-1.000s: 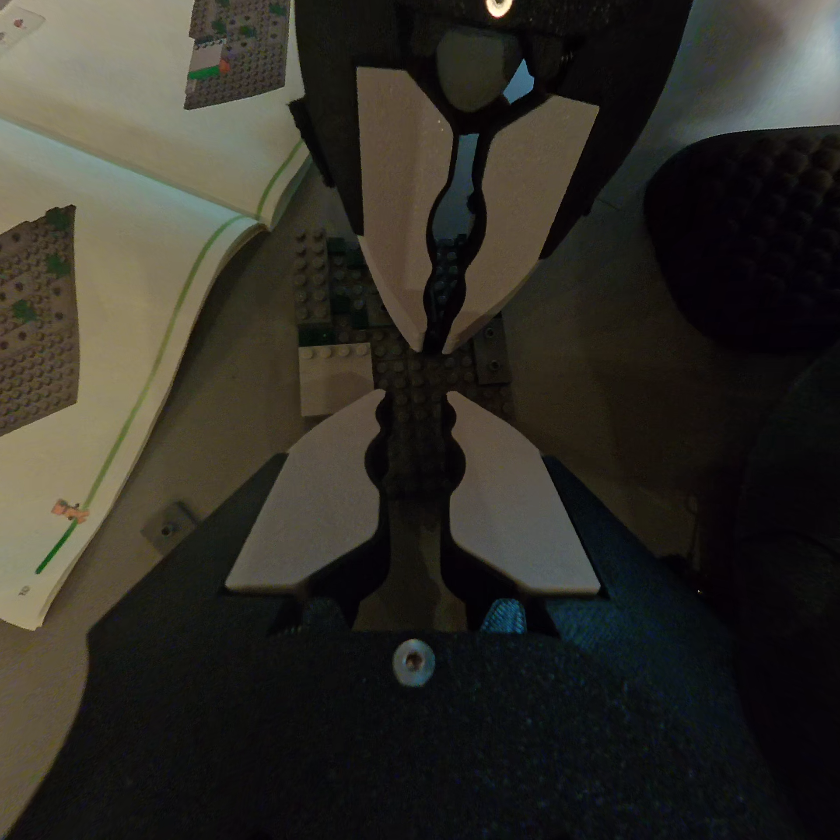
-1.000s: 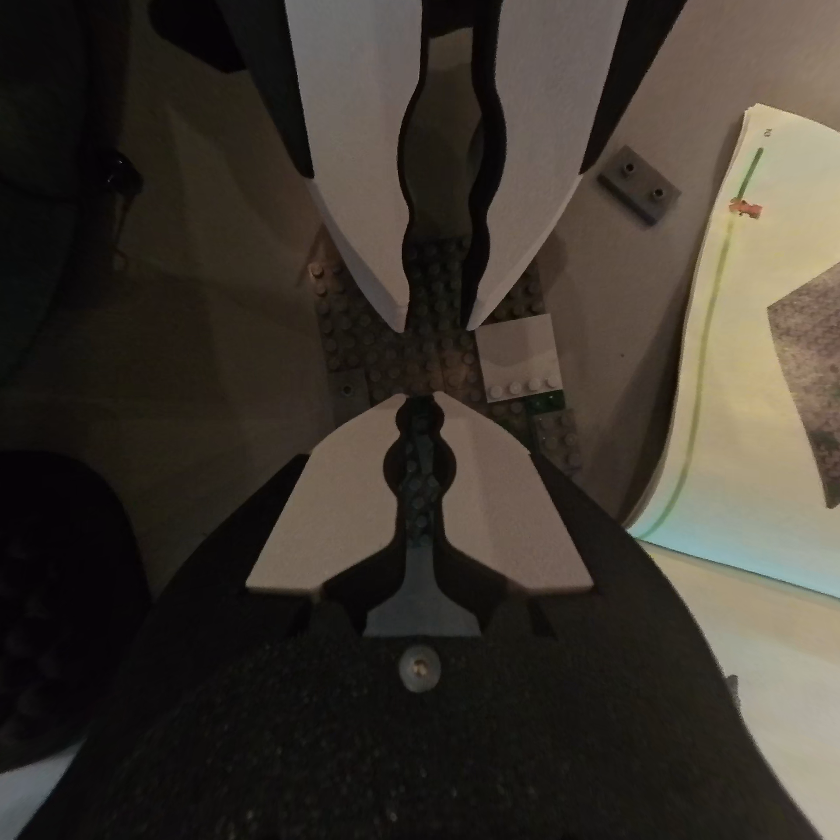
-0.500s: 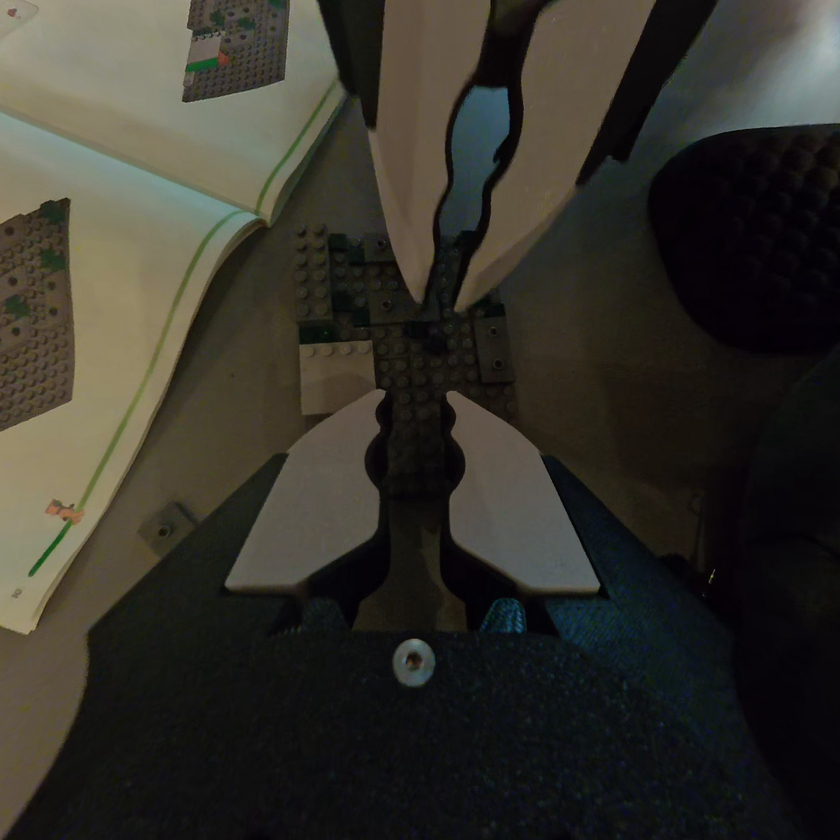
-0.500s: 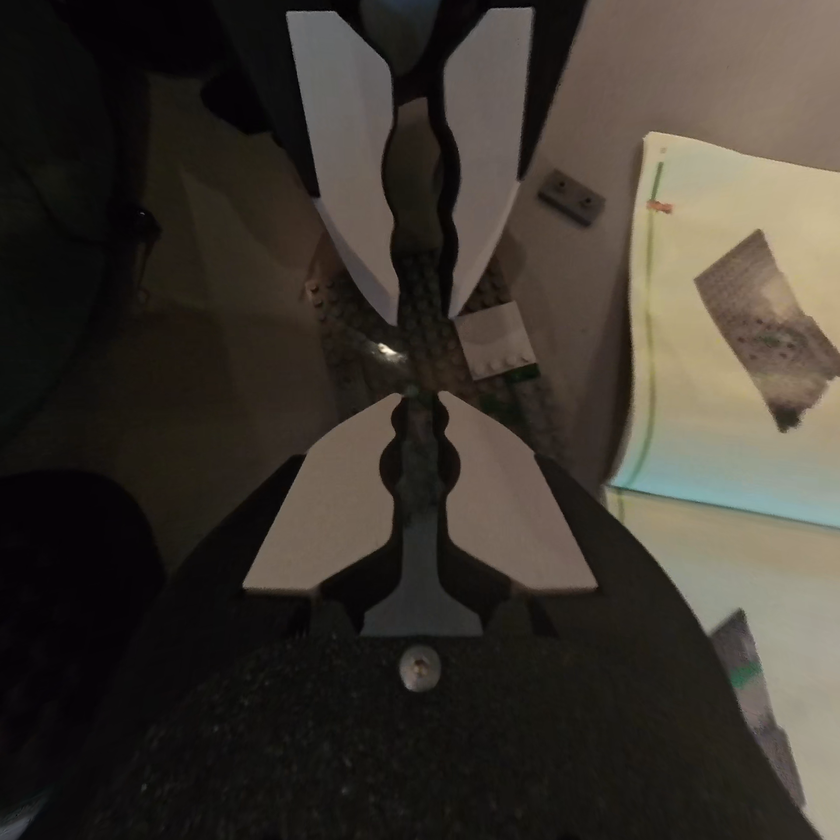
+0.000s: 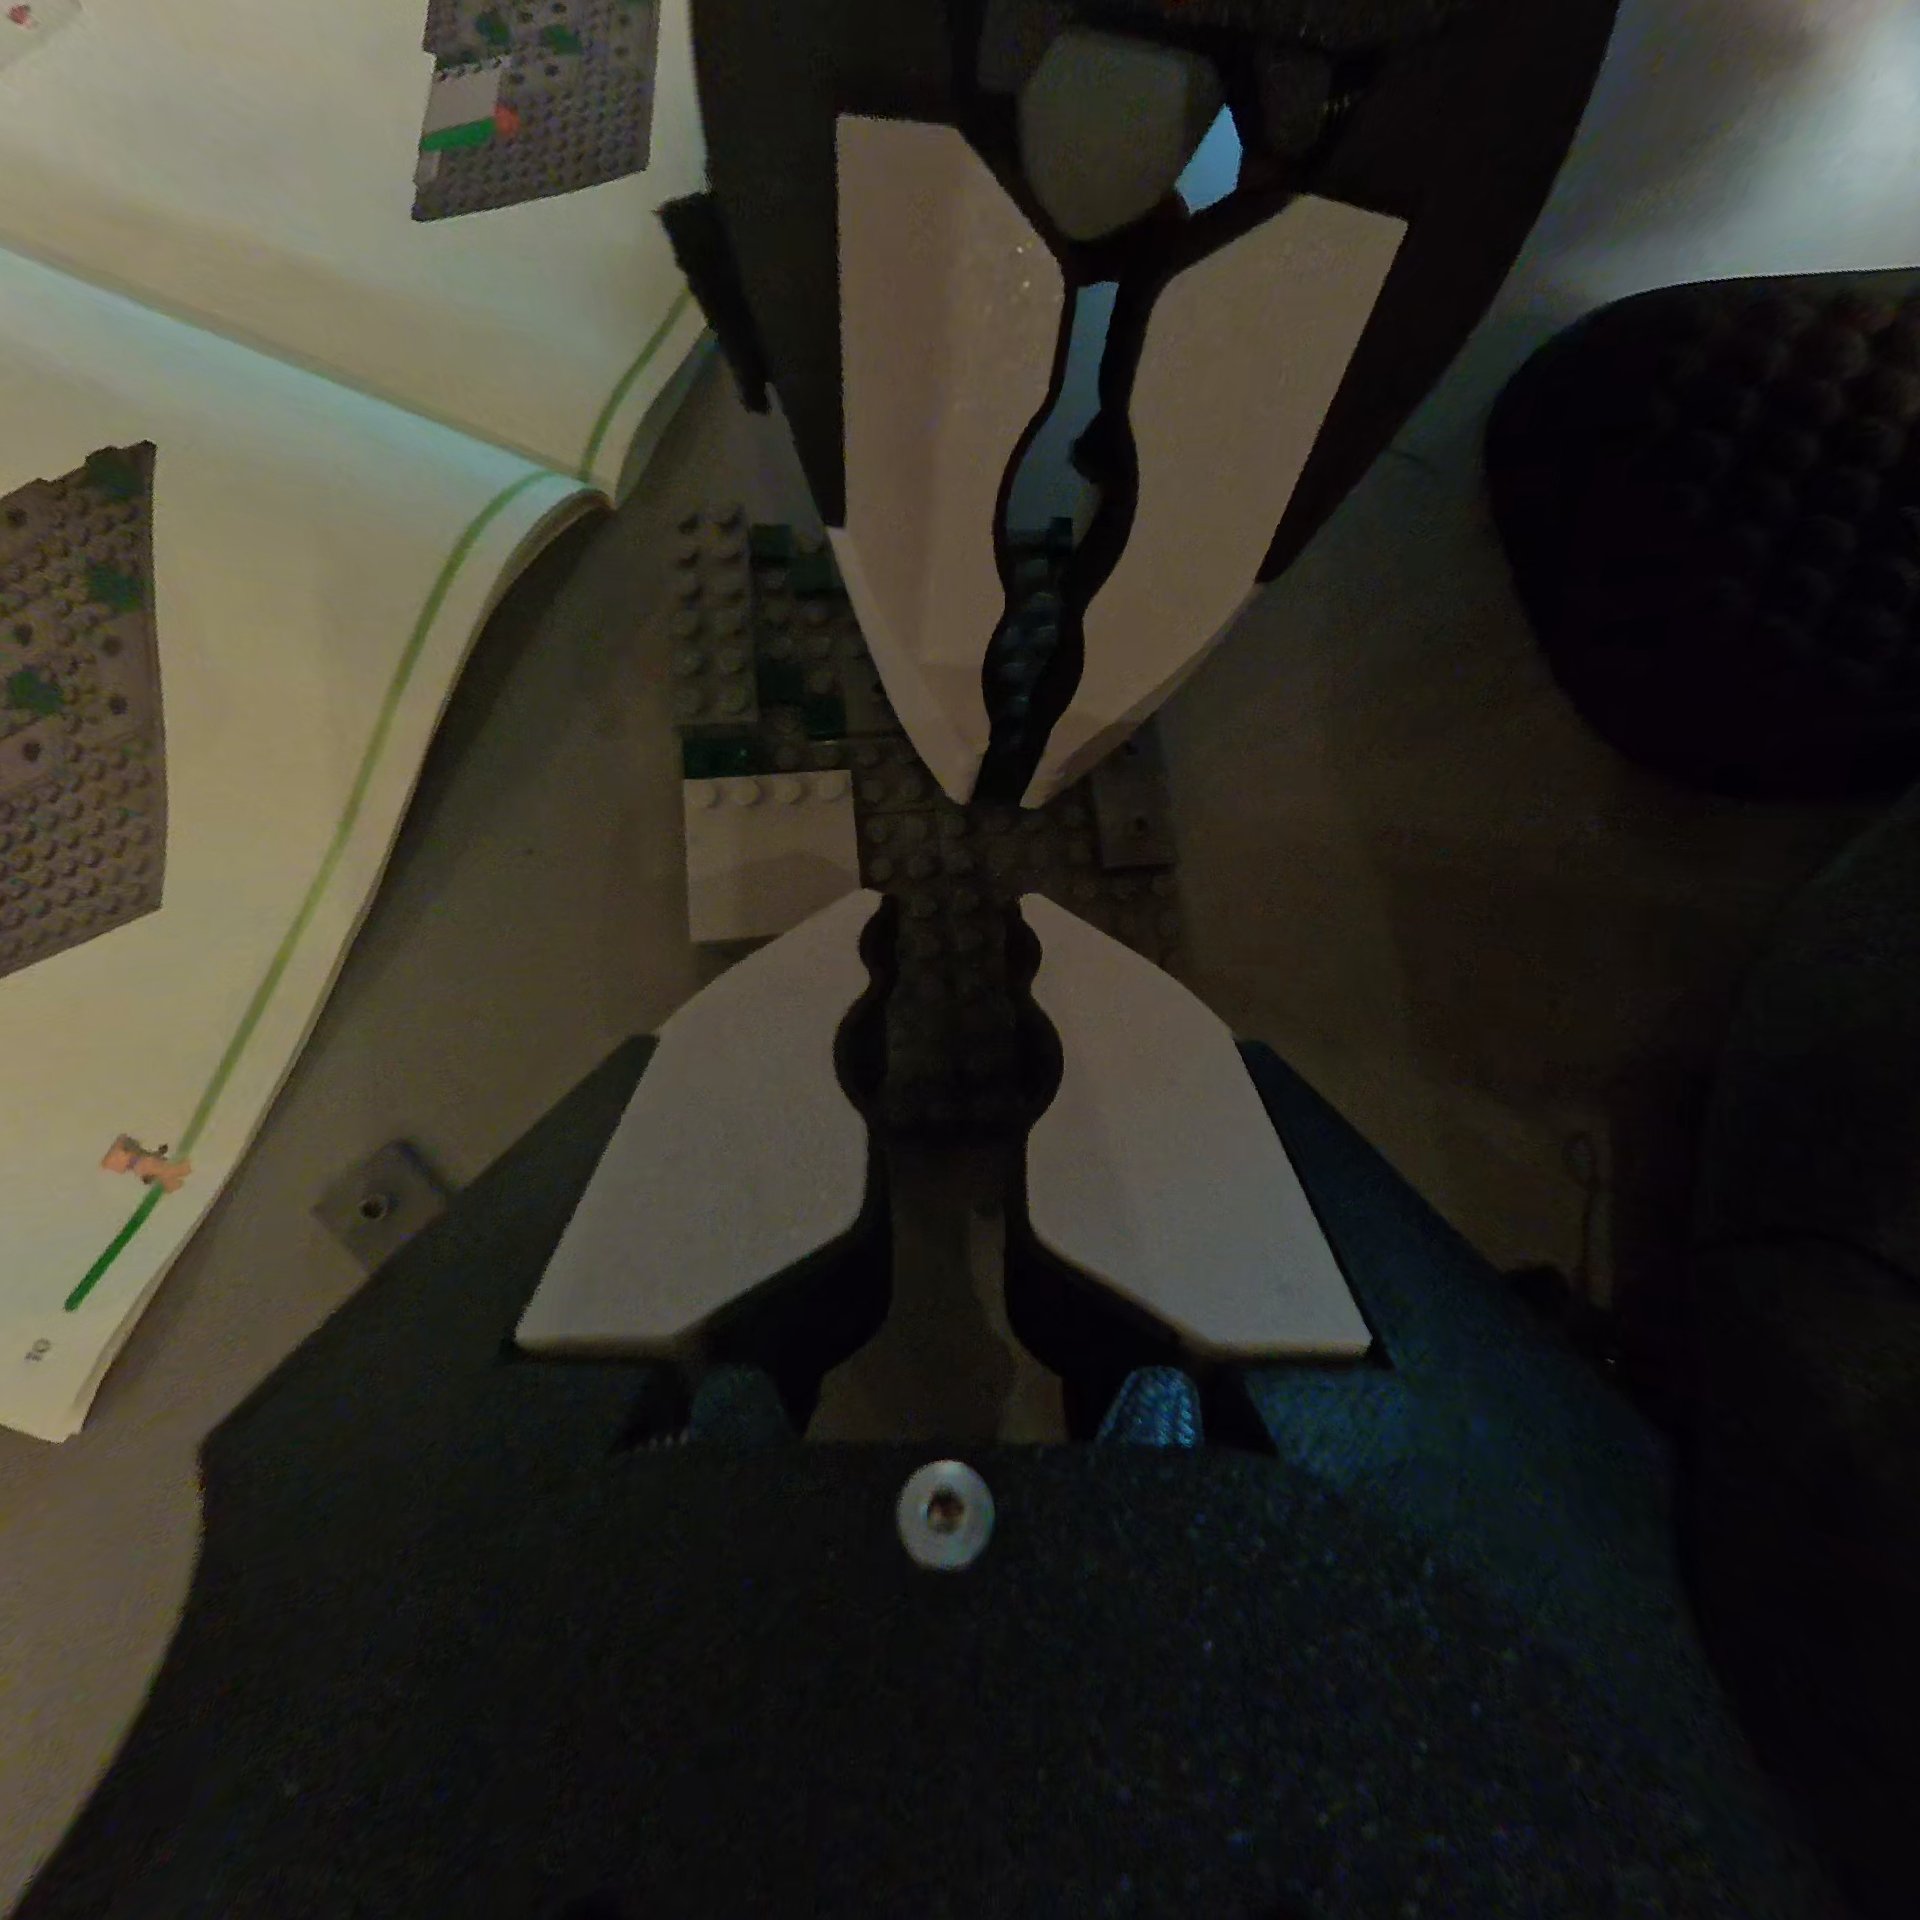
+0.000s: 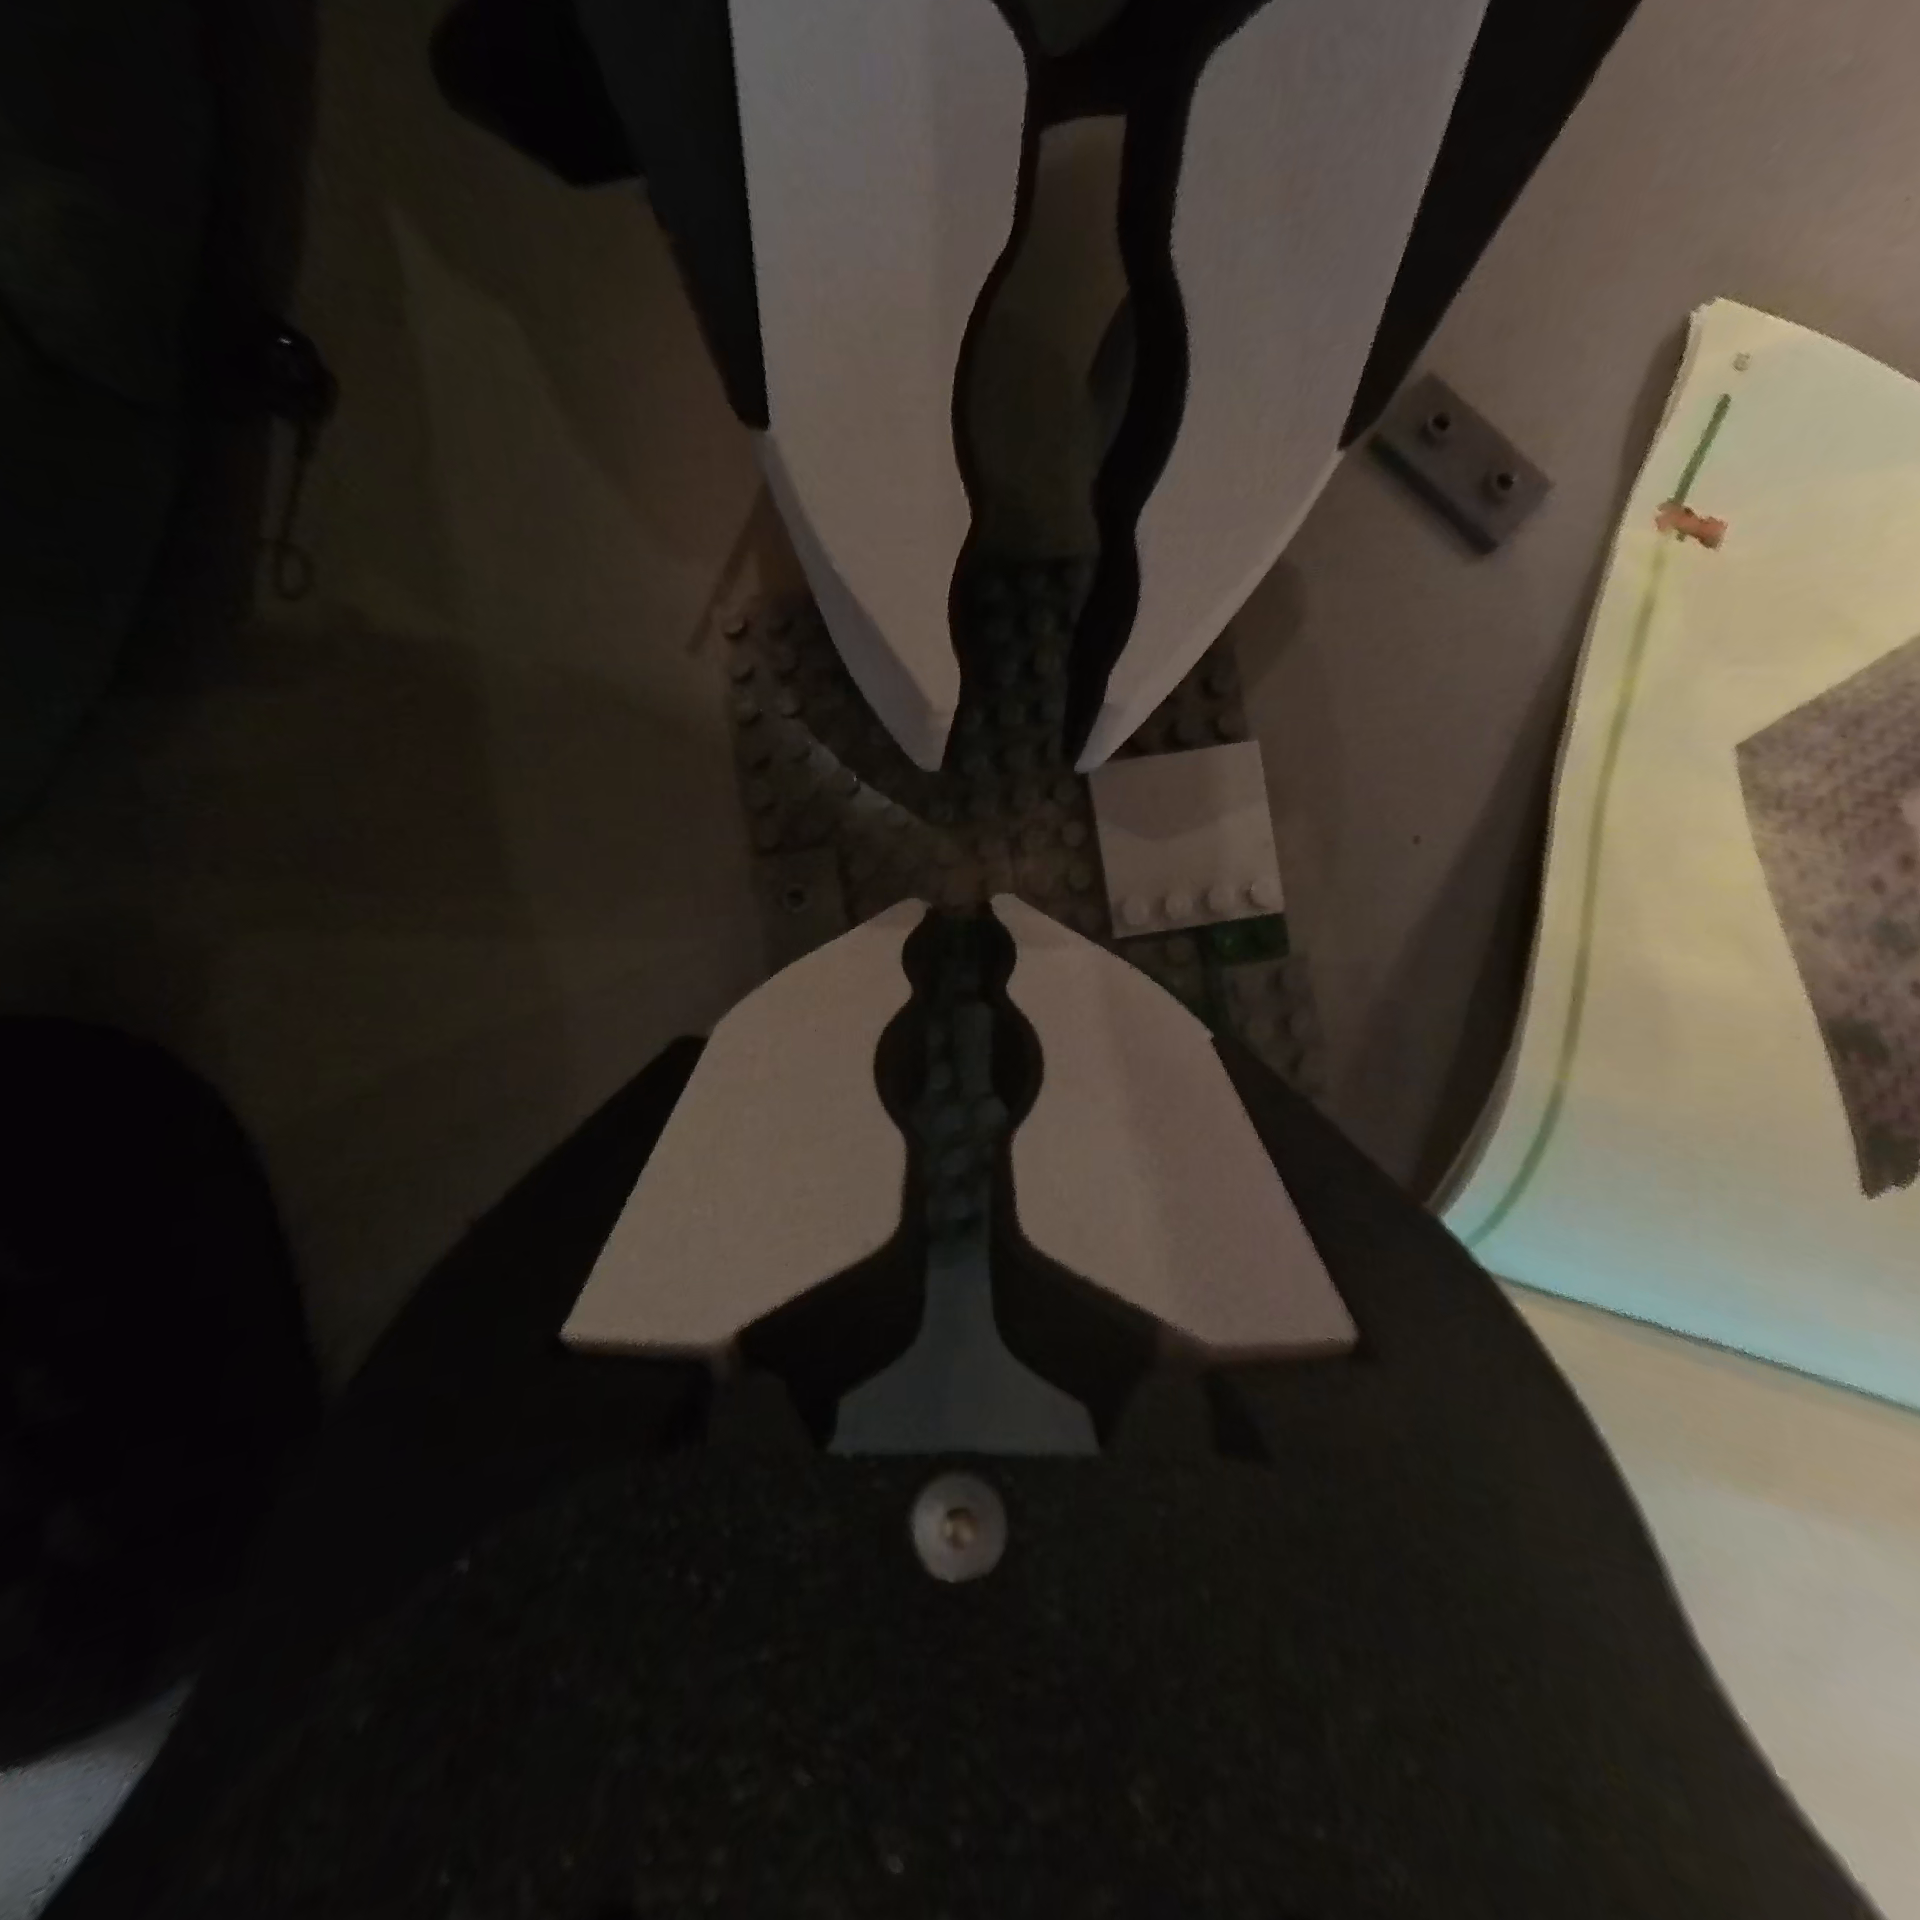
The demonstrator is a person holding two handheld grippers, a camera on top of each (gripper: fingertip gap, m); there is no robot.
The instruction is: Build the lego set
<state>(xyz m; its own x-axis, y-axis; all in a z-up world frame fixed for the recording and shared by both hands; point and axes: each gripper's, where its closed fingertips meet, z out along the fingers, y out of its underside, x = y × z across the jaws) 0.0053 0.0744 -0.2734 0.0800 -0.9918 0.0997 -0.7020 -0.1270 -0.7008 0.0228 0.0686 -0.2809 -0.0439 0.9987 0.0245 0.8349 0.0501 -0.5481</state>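
Note:
A dark grey studded baseplate (image 5: 1049,862) lies flat on the table between both grippers, with a white brick (image 5: 769,852) and dark green pieces (image 5: 800,675) on it. My left gripper (image 5: 945,904) hovers low over its near part, slightly open and empty. My right gripper (image 5: 1003,800) comes in from the opposite side, tips nearly together on the baseplate's middle. In the right wrist view my right gripper (image 6: 958,906) is shut, nothing visible between the tips, facing the left gripper (image 6: 1013,756) over the baseplate (image 6: 977,831). The white brick (image 6: 1184,842) sits to its right.
An open instruction booklet (image 5: 260,727) lies left of the baseplate; it also shows in the right wrist view (image 6: 1683,831). A loose small grey plate (image 5: 374,1205) lies by the booklet's edge, seen too in the right wrist view (image 6: 1460,473). A dark bumpy round object (image 5: 1714,520) sits on the other side. Left and right tips are no more than a few centimetres apart. The loose small grey plate (image 5: 374,1205) is about 10 cm from my left fingertips. The right camera catches it too, in the right wrist view (image 6: 1507,483).
The right gripper lifted and pulled back half a second ago, then came back down to the baseplate's middle. The left gripper and the baseplate have stayed put.

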